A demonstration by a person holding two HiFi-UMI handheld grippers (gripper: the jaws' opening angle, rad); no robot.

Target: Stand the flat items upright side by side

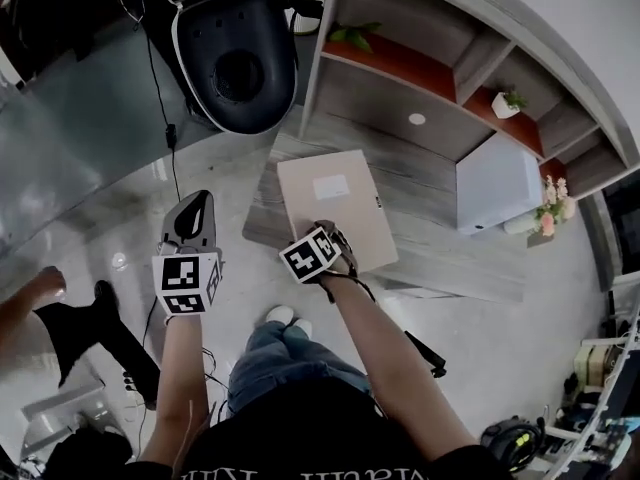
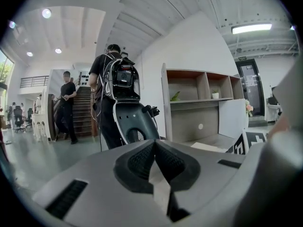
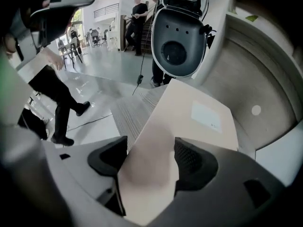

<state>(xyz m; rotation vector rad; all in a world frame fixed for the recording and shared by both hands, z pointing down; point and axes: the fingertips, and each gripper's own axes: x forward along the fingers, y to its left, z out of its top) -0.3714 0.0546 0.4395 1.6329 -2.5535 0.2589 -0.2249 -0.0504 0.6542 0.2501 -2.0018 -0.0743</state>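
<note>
A flat beige box (image 1: 335,203) with a white label lies face up on the low wooden platform (image 1: 450,258). My right gripper (image 1: 338,238) points steeply down over the box's near end. In the right gripper view its jaws (image 3: 149,155) stand wide apart, the beige box (image 3: 189,122) shows between them, and neither pad presses on it. My left gripper (image 1: 200,200) hangs out to the left over the shiny floor, away from the box. Its pads meet at the tip (image 2: 155,143) with nothing held.
A shelf unit (image 1: 400,63) rises behind the platform, with a small potted plant (image 1: 505,103), a white box (image 1: 498,183) and flowers (image 1: 550,208). A black-and-white machine shell (image 1: 238,63) stands at the back left. A person with a backpack (image 2: 111,93) stands beyond it; another person's hand (image 1: 45,283) shows at left.
</note>
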